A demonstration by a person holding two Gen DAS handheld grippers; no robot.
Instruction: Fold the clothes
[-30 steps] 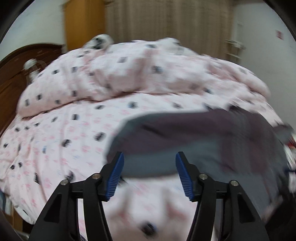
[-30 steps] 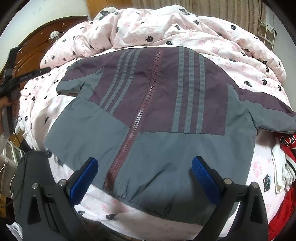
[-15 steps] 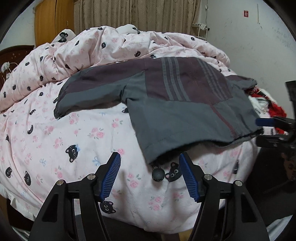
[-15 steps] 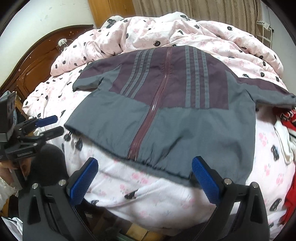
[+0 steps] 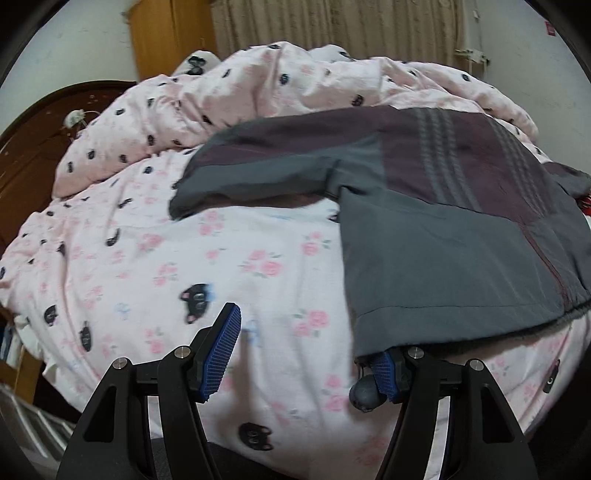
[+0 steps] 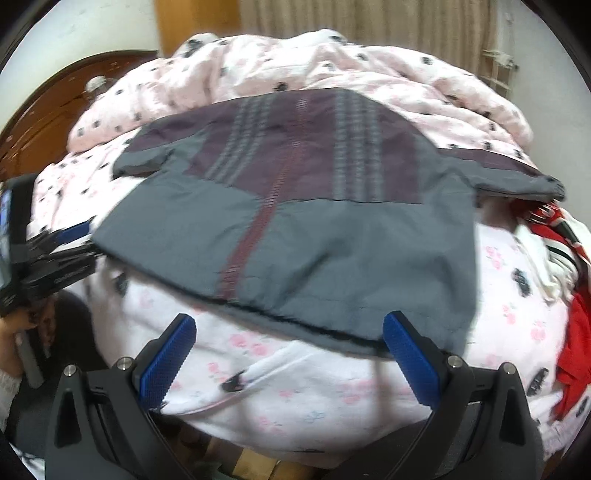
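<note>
The left tool (image 5: 308, 354) stands with its jaws spread wide at the near edge of the bed; its right finger sits under the left front corner of the jacket's (image 5: 443, 236) hem, its left finger over bare bedsheet (image 5: 229, 258), and nothing is clamped between them. A dark cord stopper (image 5: 364, 395) dangles from the hem just beside the right finger. The right tool (image 6: 291, 360) is likewise wide open, holding nothing, poised in front of the jacket's (image 6: 332, 236) hem with its right finger close to the hem's lower edge.

The jacket lies spread flat on the bed, front up, zipper closed, grey below and dark maroon with grey stripes above, both sleeves stretched out sideways. Behind it a pink quilt (image 5: 295, 81) with black cat prints is heaped against the dark wooden headboard (image 5: 26, 147). To the jacket's right, a pile of red and white clothes (image 6: 561, 266) rests at the bed's edge, just beside the sleeve. A curtain (image 5: 332, 26) hangs behind.
</note>
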